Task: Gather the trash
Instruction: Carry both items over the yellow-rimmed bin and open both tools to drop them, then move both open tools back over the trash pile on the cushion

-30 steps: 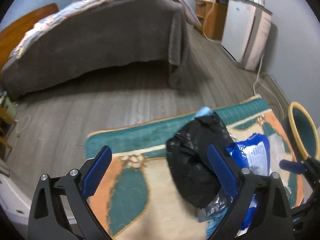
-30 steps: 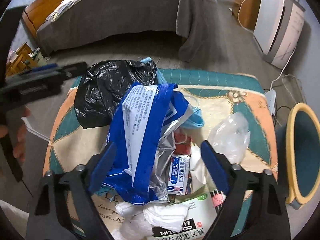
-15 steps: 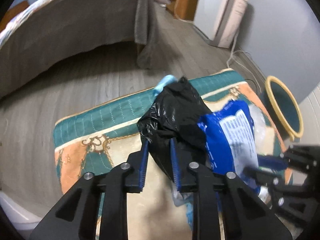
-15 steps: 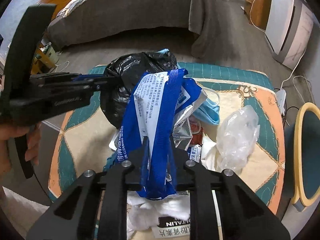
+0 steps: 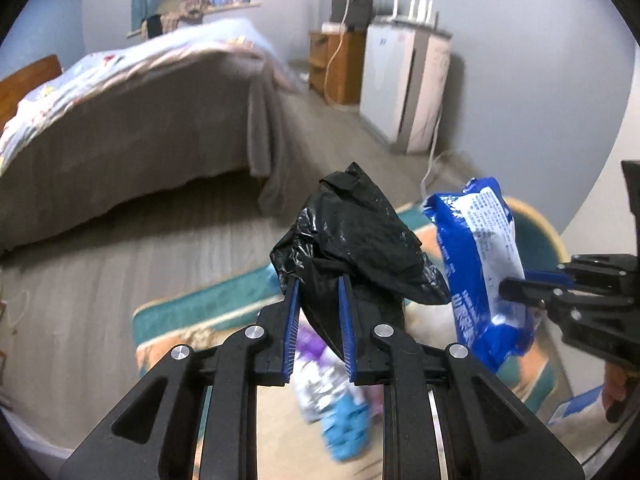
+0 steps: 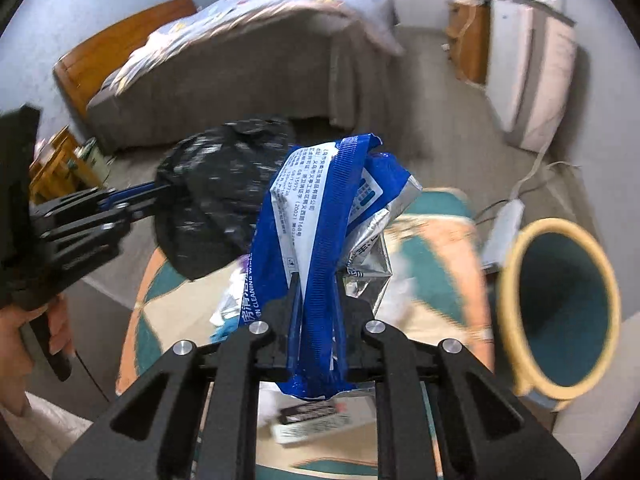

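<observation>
Trash aloft: one black bag clamped in left hand-held gripper, one blue wrapper in right.

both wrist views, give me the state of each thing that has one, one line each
black bag: crumpled, lifted off the rug, pinched in the left gripper
blue wipes pack: torn open, crumpled, lifted, pinched in the right gripper
left gripper: jaws shut on the black bag
right gripper: jaws shut on the blue wipes pack
bin: upright, open-topped, nothing visible inside
rug: flat, loose wrappers on it
bed: covered
</observation>
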